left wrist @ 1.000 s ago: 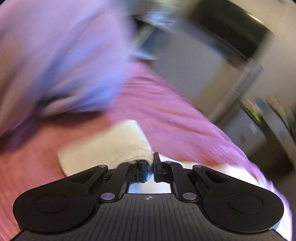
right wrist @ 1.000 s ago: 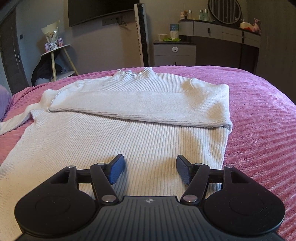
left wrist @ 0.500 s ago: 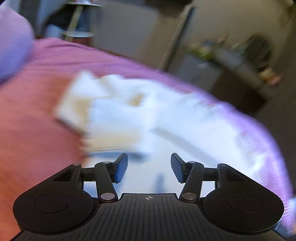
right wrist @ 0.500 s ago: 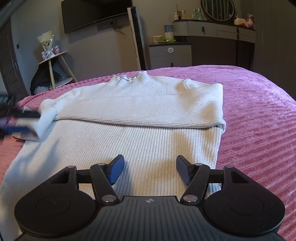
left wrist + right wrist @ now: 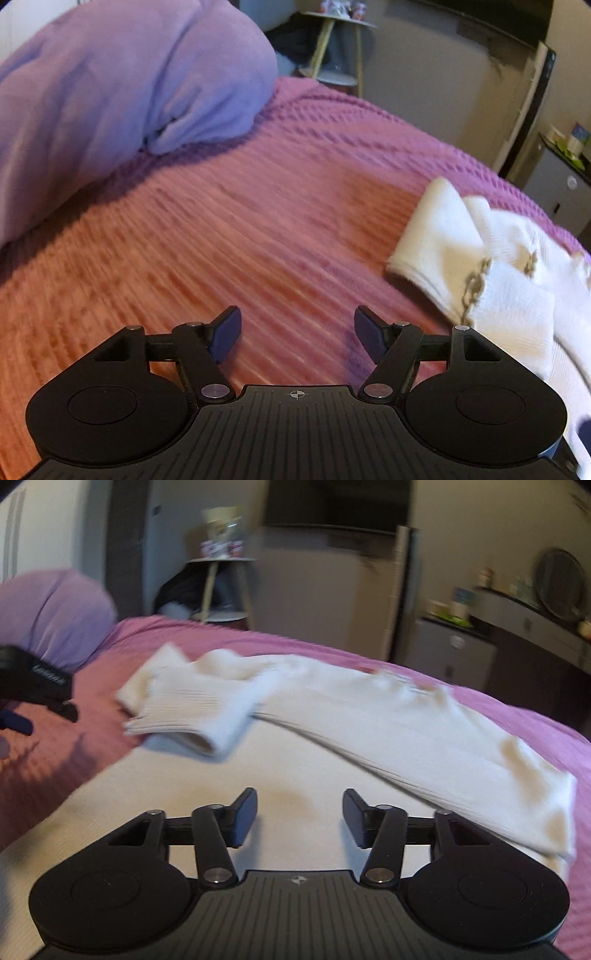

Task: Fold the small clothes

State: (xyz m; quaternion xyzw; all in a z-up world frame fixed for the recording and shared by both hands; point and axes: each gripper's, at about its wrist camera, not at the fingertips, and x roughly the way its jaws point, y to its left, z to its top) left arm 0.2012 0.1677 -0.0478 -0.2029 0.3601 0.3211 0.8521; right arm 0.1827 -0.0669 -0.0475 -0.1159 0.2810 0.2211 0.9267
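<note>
Sweater (image 5: 332,746) lies under the released right gripper (image 5: 300,818), right of the released left gripper (image 5: 297,338)

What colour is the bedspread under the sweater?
Pinkish-purple with a ribbed texture; the bedspread shows best in the left wrist view.

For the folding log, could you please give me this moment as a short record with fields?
garment: white sweater, flat on the bed, both sleeves folded in
surface: pink bedspread
left gripper: open, over bare bedspread, beside the folded sleeve
right gripper: open, over the sweater's body
nearby: purple pillow
</note>
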